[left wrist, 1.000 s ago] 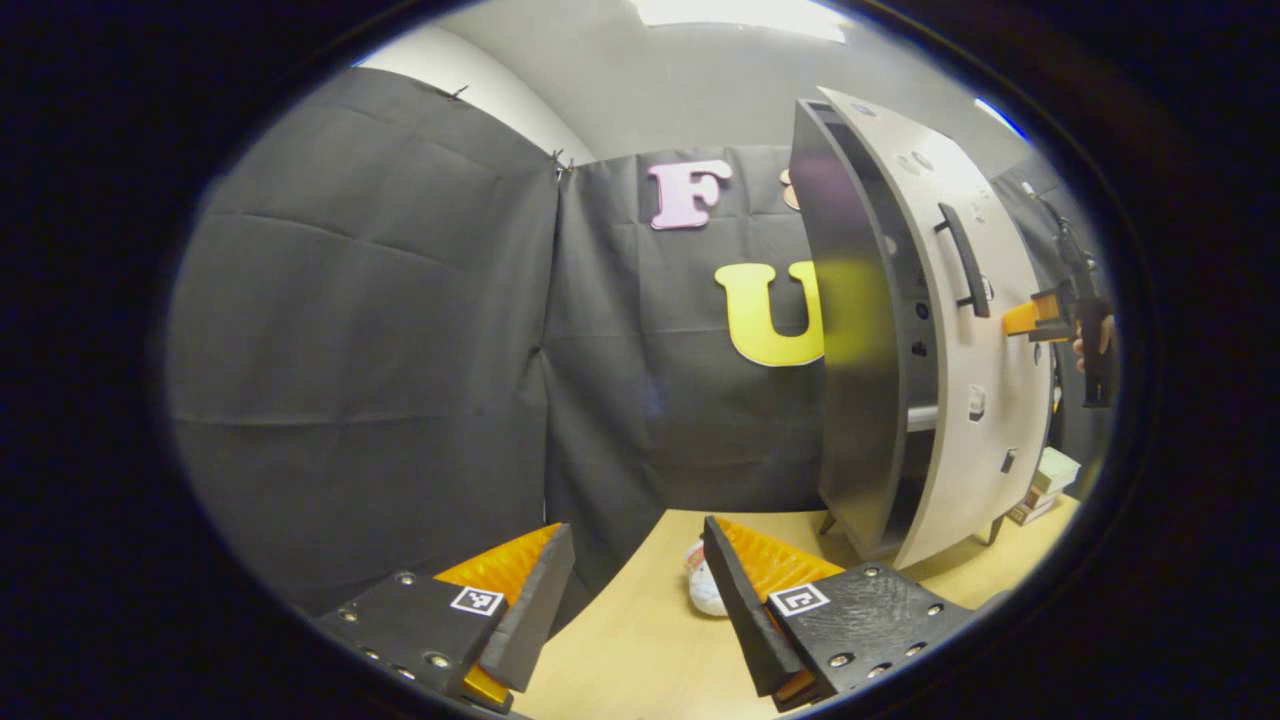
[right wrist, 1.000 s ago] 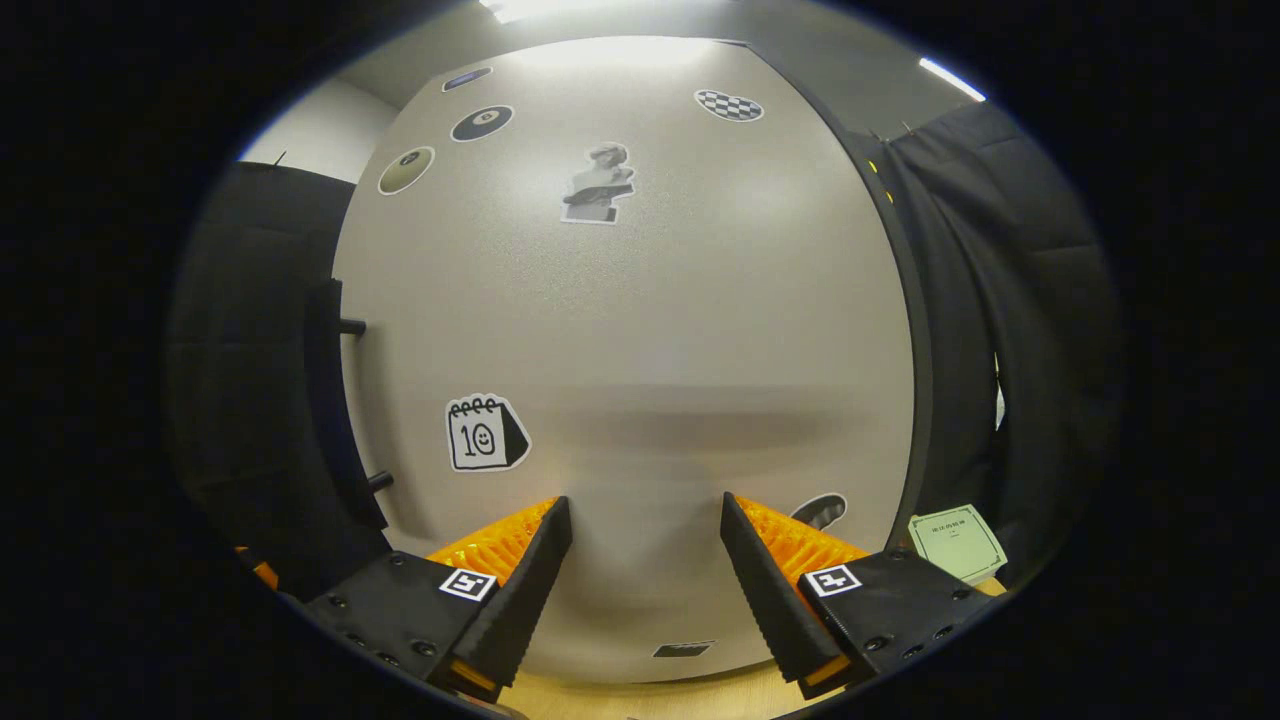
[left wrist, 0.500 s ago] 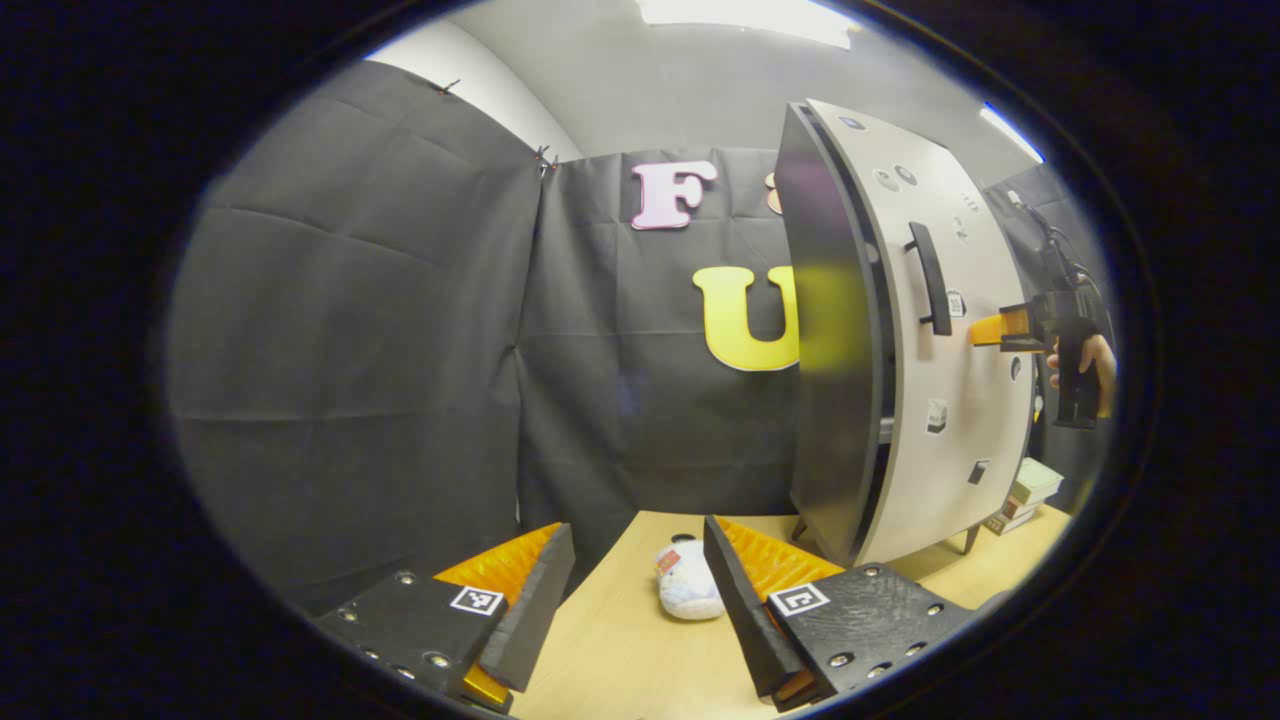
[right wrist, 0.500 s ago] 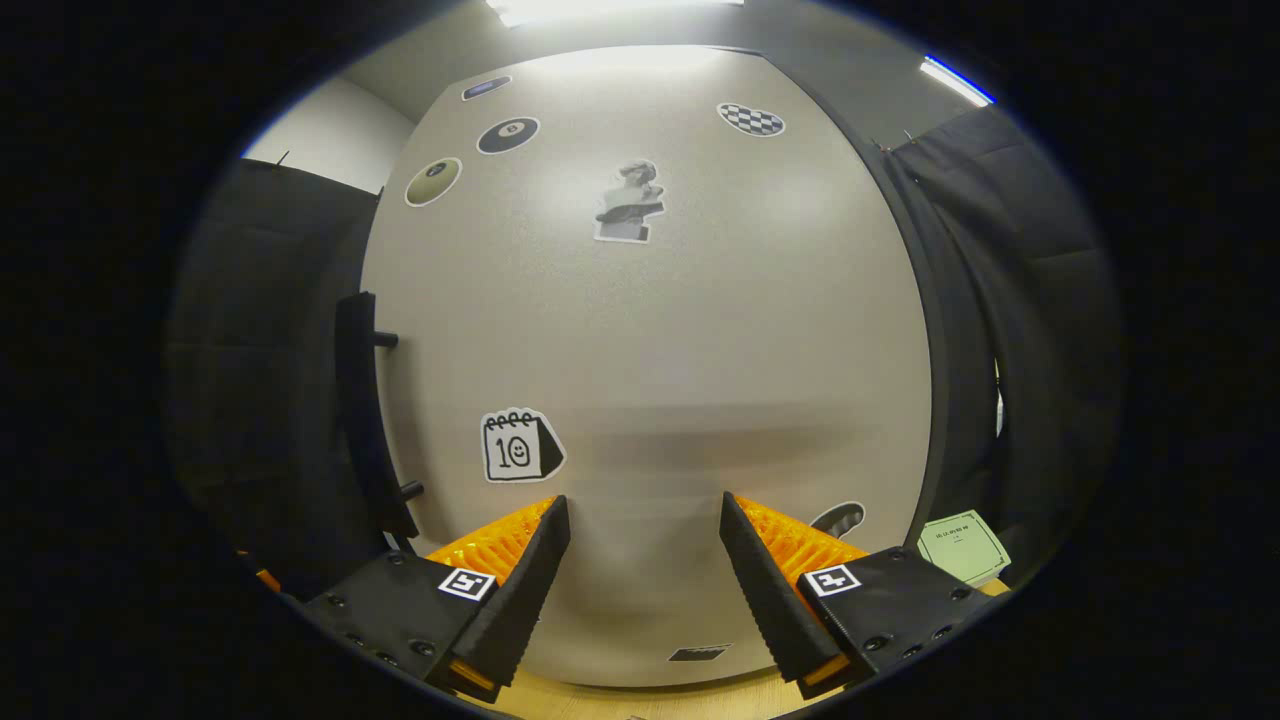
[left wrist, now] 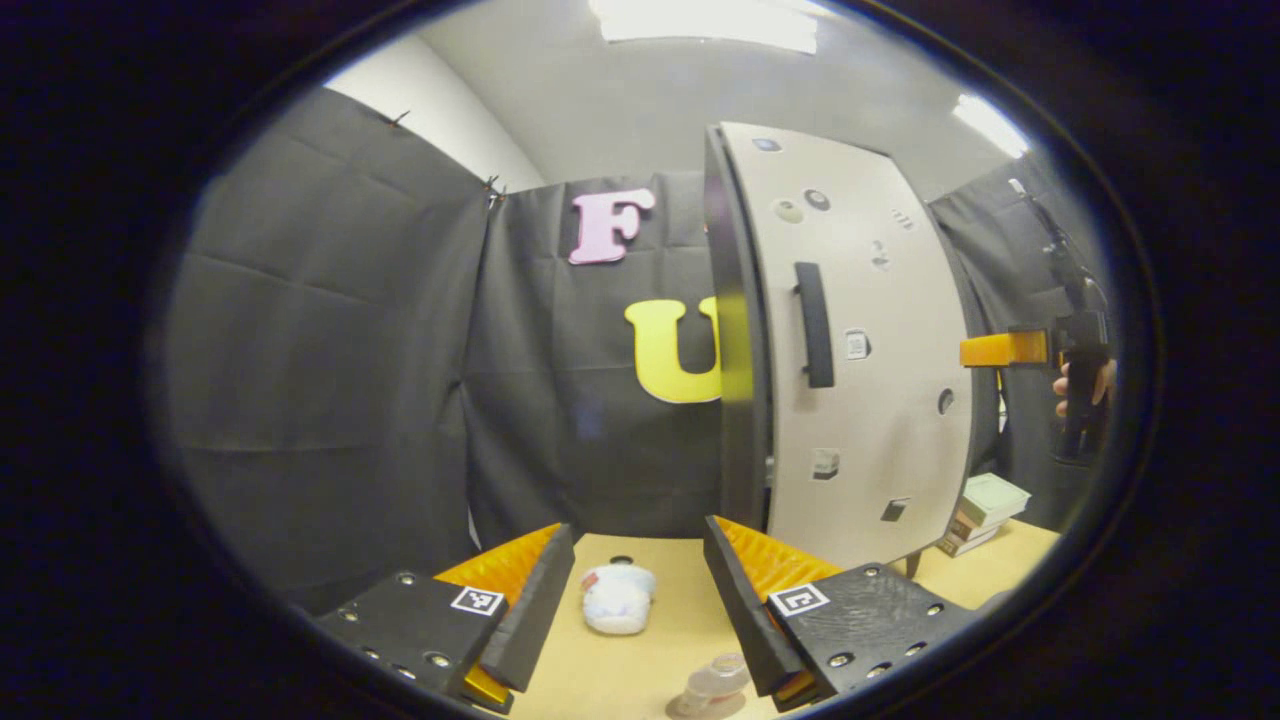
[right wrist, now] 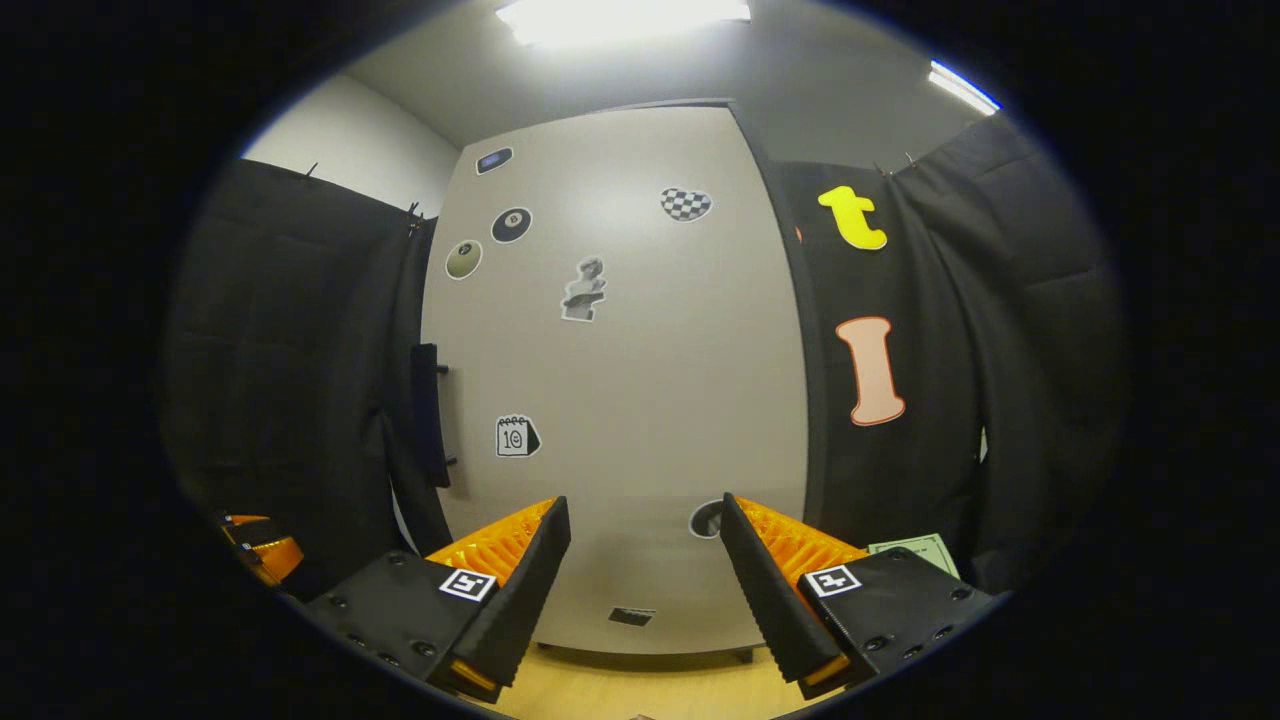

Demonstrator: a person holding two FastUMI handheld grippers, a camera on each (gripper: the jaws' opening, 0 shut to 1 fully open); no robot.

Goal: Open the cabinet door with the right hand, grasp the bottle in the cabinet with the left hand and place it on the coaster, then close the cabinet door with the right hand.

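The grey cabinet (left wrist: pixel 740 330) stands on the wooden table, its sticker-covered door (left wrist: pixel 870 350) lying flush or nearly flush against it. The door (right wrist: pixel 620 380) and its dark handle (right wrist: pixel 428 415) face my right gripper (right wrist: pixel 642 500), which is open and a short way back from the door, holding nothing. That gripper (left wrist: pixel 1000 350) also appears in the left gripper view, off the door's right edge, with a hand (left wrist: pixel 1085 385) on it. My left gripper (left wrist: pixel 635 527) is open and empty. A clear bottle (left wrist: pixel 715 683) peeks in low by its right finger; what it rests on is cut off.
A small white plush toy (left wrist: pixel 617 608) lies on the table (left wrist: pixel 650 670) in front of the left gripper. A stack of books (left wrist: pixel 985 505) sits right of the cabinet, its green cover (right wrist: pixel 915 548) showing in the right gripper view. Black cloth walls close the booth.
The cabinet door has swung from partly open to shut or nearly so. My right gripper has drawn back from it. The left gripper view has shifted, bringing the bottle into sight.
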